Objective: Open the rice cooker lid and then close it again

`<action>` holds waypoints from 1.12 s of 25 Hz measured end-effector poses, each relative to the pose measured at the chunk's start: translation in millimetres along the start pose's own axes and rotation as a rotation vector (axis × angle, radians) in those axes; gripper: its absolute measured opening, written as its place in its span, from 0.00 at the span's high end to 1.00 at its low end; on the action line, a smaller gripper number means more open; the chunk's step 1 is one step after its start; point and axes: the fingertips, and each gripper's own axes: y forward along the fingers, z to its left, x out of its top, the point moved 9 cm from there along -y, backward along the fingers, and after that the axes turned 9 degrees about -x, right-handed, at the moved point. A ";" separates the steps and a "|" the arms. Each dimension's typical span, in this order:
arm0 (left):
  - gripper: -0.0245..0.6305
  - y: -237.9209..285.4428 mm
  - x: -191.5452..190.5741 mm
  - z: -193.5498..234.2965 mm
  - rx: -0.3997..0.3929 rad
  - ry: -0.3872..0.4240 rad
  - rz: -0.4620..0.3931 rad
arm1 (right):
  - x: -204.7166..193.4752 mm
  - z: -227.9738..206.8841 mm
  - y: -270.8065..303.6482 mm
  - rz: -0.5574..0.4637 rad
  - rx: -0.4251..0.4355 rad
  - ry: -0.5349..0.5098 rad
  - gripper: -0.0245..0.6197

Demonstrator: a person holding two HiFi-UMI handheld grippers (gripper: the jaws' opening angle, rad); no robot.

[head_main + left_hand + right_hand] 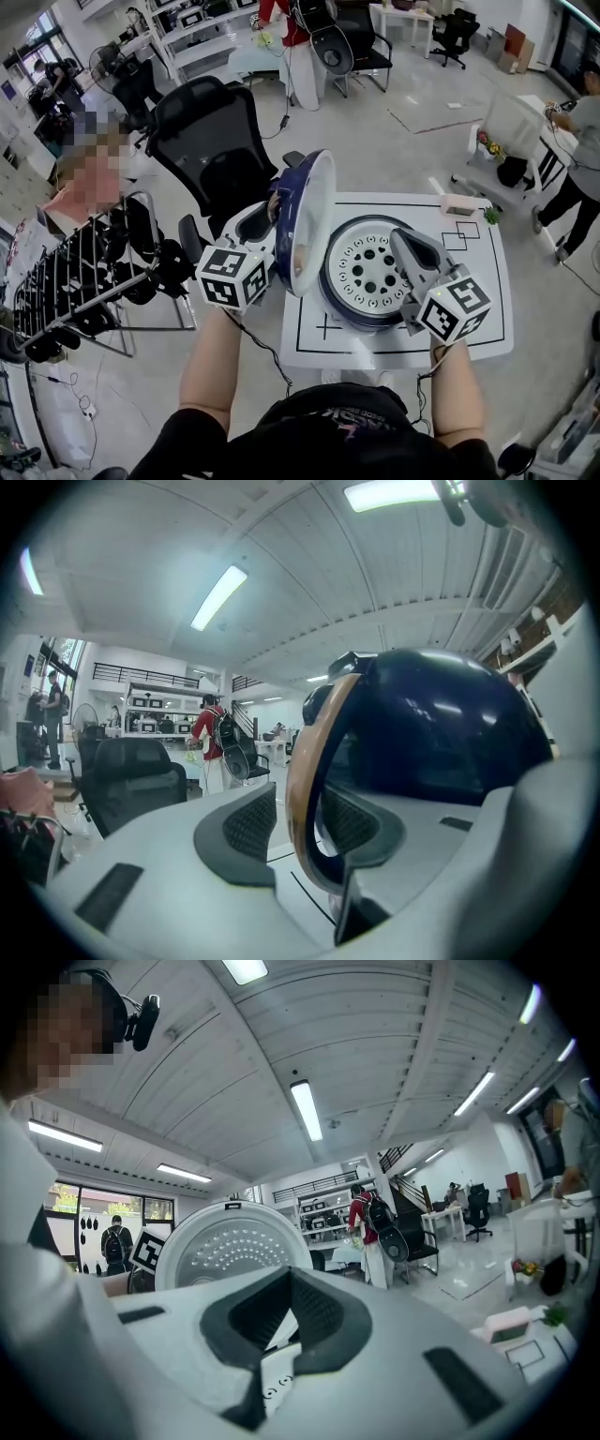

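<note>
rice cooker: round dark-blue rice cooker (361, 317) on the white table with black printed lines (487, 309), just below my right fingertips in the head view.
inside the cooker: a white round plate with holes (370, 267) fills the opening; i can't see what lies under it.
lid: glossy dark-blue domed lid (314, 220) with a tan rim is swung fully open and stands upright on its edge at the cooker's left side, its pale inner face turned toward my right fingers.
left gripper: my left gripper (277, 208) points about level at the lid's edge.
left fingers: part-way apart and straddling the rim; the left gripper view shows the tan rim (302, 761) running up between the two dark ribbed pads (248, 822). a thin sliver of background shows between the near pad and the rim, so i read it as not clamped.
right gripper: my right gripper (401, 239) sits over the cooker's right half, well apart from the lid.
right fingers: pressed together (291, 1302), nothing in them; the lid's perforated white inner face (230, 1241) stands beyond the tips, to their left.
</note>
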 end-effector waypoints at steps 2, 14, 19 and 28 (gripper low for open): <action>0.73 -1.5 0.0 -1.2 0.019 0.010 -0.002 | -1.5 -0.3 -0.2 0.001 0.005 0.000 0.96; 0.72 -50.9 0.4 -35.6 0.191 -0.006 -0.016 | 5.8 -3.3 -25.8 0.008 0.108 -0.019 0.96; 0.70 -82.6 -1.2 -69.7 0.285 -0.035 -0.039 | 9.8 -10.3 -46.9 0.015 0.176 -0.029 0.96; 0.69 -122.8 -8.3 -148.3 0.370 -0.057 -0.071 | 3.1 -20.2 -95.5 0.026 0.272 -0.037 0.96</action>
